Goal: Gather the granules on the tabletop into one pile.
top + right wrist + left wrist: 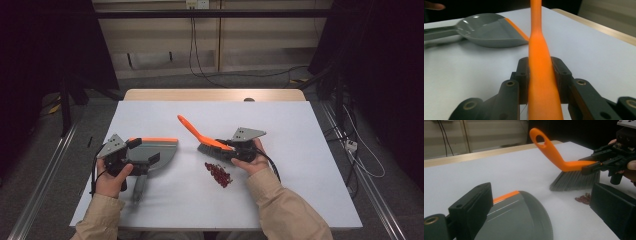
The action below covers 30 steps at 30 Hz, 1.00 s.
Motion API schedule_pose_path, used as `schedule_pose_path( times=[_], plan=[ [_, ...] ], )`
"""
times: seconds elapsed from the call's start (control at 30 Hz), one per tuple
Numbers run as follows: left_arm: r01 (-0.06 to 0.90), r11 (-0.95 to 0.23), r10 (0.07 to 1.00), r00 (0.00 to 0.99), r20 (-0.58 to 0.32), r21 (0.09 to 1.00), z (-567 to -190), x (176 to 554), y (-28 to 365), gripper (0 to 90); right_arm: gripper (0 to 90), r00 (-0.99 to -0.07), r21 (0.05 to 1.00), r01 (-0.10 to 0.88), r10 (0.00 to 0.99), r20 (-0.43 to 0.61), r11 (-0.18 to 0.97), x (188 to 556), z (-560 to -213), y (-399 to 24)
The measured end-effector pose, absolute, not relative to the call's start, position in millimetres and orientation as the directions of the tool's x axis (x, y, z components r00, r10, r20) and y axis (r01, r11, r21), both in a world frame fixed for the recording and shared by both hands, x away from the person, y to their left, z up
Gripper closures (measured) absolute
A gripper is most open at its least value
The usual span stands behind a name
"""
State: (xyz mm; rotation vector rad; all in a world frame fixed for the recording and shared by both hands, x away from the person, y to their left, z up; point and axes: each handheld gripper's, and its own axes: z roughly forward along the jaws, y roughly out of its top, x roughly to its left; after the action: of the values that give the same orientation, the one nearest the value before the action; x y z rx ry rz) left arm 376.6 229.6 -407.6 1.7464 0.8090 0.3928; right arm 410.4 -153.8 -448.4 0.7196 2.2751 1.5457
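A grey dustpan (159, 148) with an orange front lip lies flat at the table's left, its handle pointing toward the person. My left gripper (143, 151) hovers over the pan's rear. In the left gripper view its jaws (540, 188) stand wide apart with the dustpan (524, 220) low between them, and the pads are not pressing on it. My right gripper (224, 149) is shut on the orange handle of a brush (197, 134). The brush's grey bristles (576, 180) rest on the table just beyond a small pile of red bits (218, 174). The right gripper view shows the handle (540, 80) clamped between the pads.
A white table top (300, 130) with a wooden strip at its far edge carries everything. Metal rails and cables run along the floor on both sides. The person's hand (257, 162) and beige sleeves come in from the near edge.
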Motion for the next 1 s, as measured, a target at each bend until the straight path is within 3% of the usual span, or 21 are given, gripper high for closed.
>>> schedule_pose_path(
  times=[0.53,1.0],
  plan=[
    [0.322,-0.151,0.694,0.708,-0.132,0.935,-406.8,375.8,230.4,5.1,70.7,-0.905,0.903,0.207,0.424,0.031,0.376,392.0,-442.5,-157.8],
    [0.324,-0.165,0.691,0.712,-0.125,0.932,-406.8,373.8,229.8,5.1,70.8,-0.907,0.904,0.198,0.421,0.022,0.38,381.0,-439.1,-166.5]
  ],
)
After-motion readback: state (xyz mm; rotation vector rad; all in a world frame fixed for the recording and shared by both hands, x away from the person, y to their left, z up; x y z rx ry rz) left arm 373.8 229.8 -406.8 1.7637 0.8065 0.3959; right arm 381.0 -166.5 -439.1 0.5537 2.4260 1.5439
